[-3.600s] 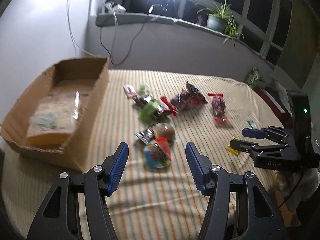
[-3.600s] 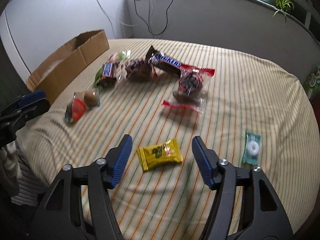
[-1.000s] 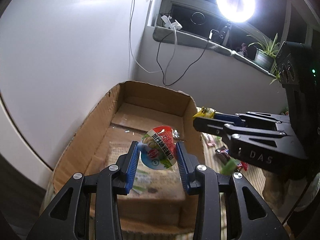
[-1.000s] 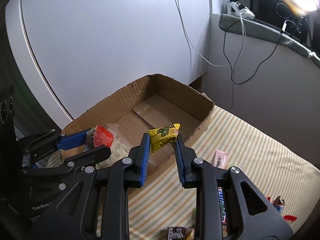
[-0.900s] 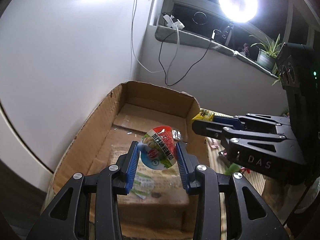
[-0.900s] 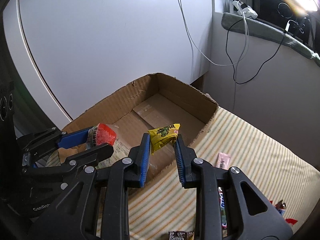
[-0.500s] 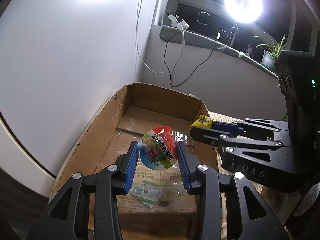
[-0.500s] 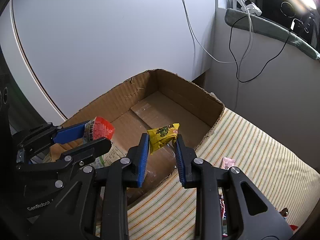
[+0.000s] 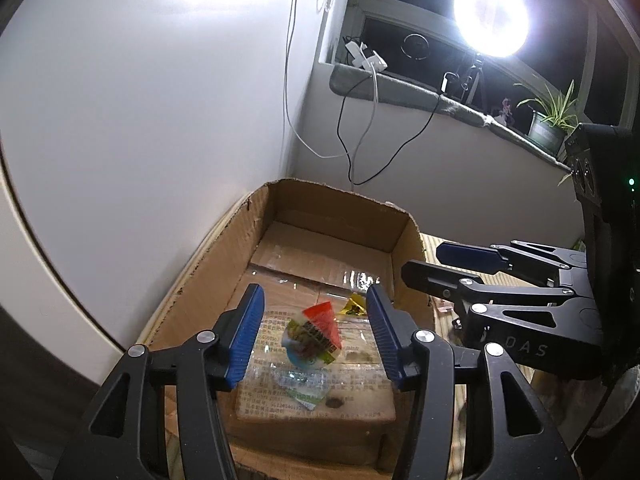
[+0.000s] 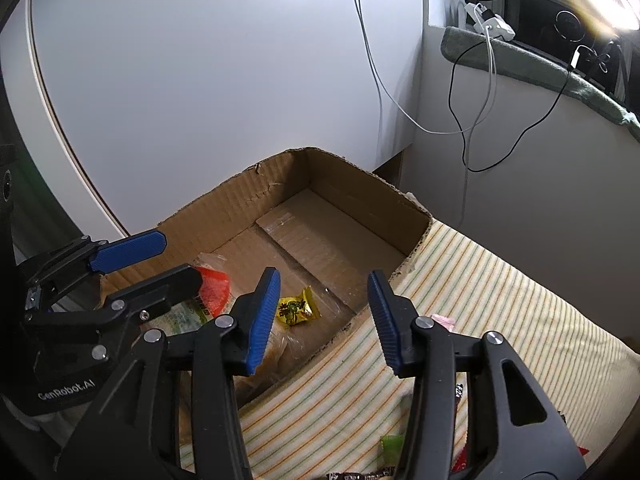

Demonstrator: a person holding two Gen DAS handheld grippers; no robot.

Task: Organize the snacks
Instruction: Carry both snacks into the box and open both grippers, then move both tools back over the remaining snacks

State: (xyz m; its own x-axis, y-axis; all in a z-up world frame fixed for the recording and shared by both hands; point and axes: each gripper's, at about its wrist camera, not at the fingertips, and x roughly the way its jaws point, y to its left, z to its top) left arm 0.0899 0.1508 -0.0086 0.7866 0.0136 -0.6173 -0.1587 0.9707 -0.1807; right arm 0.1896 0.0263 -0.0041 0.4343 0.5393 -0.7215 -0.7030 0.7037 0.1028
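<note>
An open cardboard box [image 9: 332, 208] [image 10: 344, 184] lies below both grippers. My left gripper [image 9: 314, 336] hangs over its near end with its jaws opening. The round snack with a red top [image 9: 314, 338] [image 10: 214, 286] is free of the pads, blurred, just above a clear packet [image 9: 316, 396] in the box. My right gripper [image 10: 323, 316] is over the box's right wall, its jaws opening too. The yellow candy [image 10: 296, 312] [image 9: 354, 306] has left its pads and sits on the box floor. Each gripper shows in the other's view: the right gripper [image 9: 424, 260], the left gripper [image 10: 180, 258].
The striped cloth [image 10: 500, 300] to the right of the box carries a pink packet [image 10: 442, 320], a green snack [image 10: 392, 446] and other wrappers. A white wall stands close behind the box. Cables hang from the window sill, with a ring light [image 9: 490, 16] and a plant [image 9: 548, 124].
Both grippers have opened over the box. The round snack and the yellow candy, held half a second ago, have dropped out of the jaws into the box.
</note>
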